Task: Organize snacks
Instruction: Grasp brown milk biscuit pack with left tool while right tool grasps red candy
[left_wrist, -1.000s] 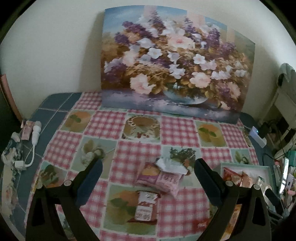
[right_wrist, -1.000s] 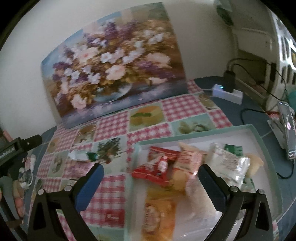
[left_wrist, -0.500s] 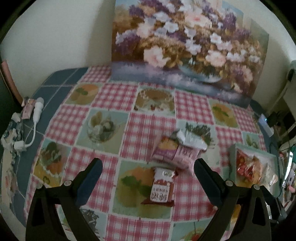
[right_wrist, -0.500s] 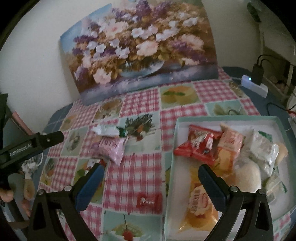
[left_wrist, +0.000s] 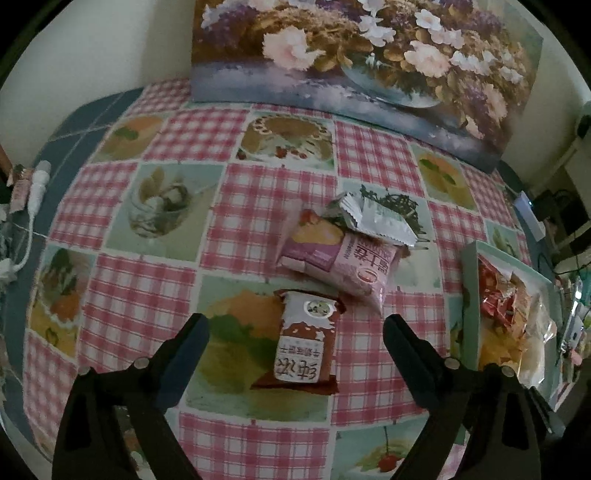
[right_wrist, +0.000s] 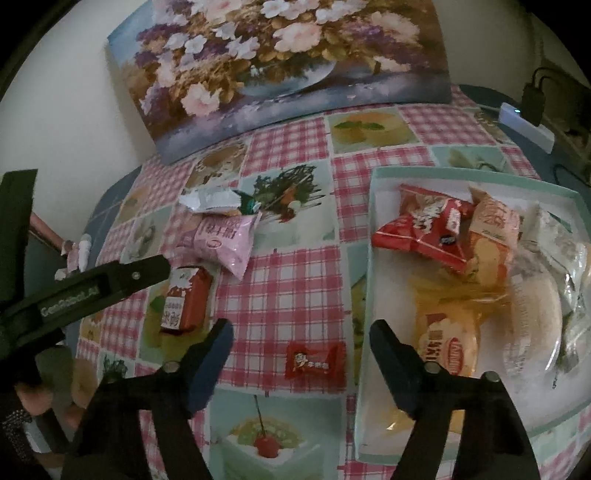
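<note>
1. Left wrist view: the left gripper (left_wrist: 295, 328) is spread wide and empty, with the brown-and-white snack packet (left_wrist: 306, 349) lying on the checked tablecloth (left_wrist: 140, 299) directly between and just ahead of its fingertips. The packet's long axis runs along the fingers, so they flank its long sides.
2. Beyond it lie a pink packet (left_wrist: 364, 269), a purple-and-orange packet (left_wrist: 314, 242) and a silver wrapper (left_wrist: 376, 218), overlapping one another.
3. Right wrist view: the right gripper (right_wrist: 301, 338) is likewise spread and empty; a small red candy (right_wrist: 314, 363) lies between its fingertips, just left of the pale green tray (right_wrist: 369, 229) that holds red, orange and clear-wrapped snacks.
4. Judgement: the left gripper is nearer the brown packet, the right nearer the candy and tray.
5. Writing: "GenRobot.AI" reads on the left gripper's finger; packet labels carry Chinese characters, not legible enough to transcribe.
</note>
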